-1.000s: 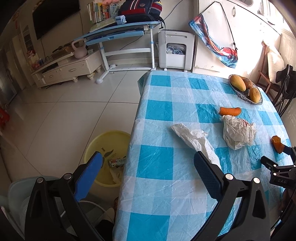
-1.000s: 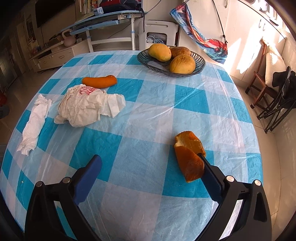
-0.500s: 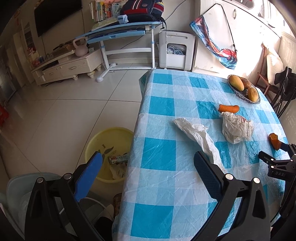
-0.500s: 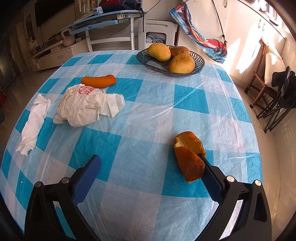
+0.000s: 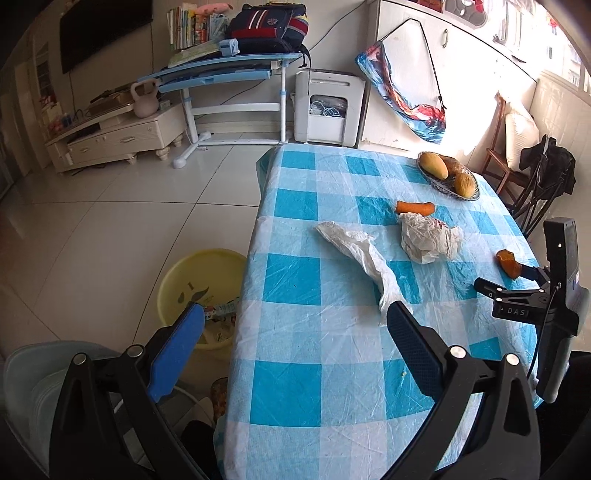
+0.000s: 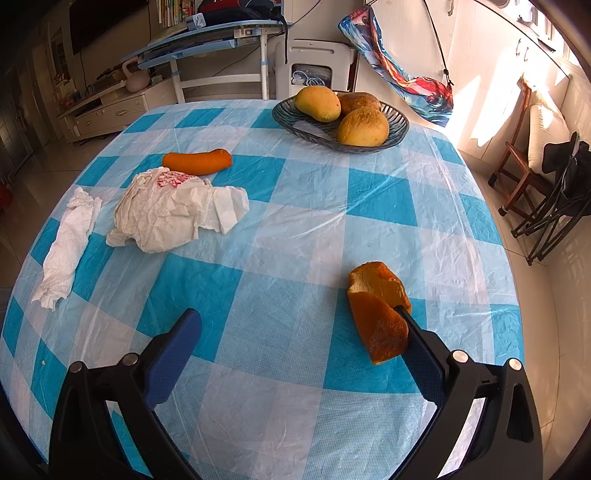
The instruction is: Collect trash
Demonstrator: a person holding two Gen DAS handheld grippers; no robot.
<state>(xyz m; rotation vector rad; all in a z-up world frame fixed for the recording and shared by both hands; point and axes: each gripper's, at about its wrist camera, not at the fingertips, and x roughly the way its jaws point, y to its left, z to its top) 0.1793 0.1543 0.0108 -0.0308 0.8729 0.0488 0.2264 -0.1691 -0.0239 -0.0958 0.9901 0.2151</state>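
Both tongs apart, left tongs [image 5: 295,325] near plastic bag [image 5: 364,254], right tongs [image 6: 299,325] beside orange peel [image 6: 380,314]

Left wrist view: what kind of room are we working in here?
Most likely a home living and dining room: a table with a checked cloth and fruit bowl, a wall TV, and a study desk piled with books.

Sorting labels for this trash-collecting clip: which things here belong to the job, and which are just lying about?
Belongs to the job:
orange peel
crumpled wrapper
twisted white bag
yellow bin

Probably just lying about:
fruit bowl
carrot-like orange piece, doubtful
kettlebell
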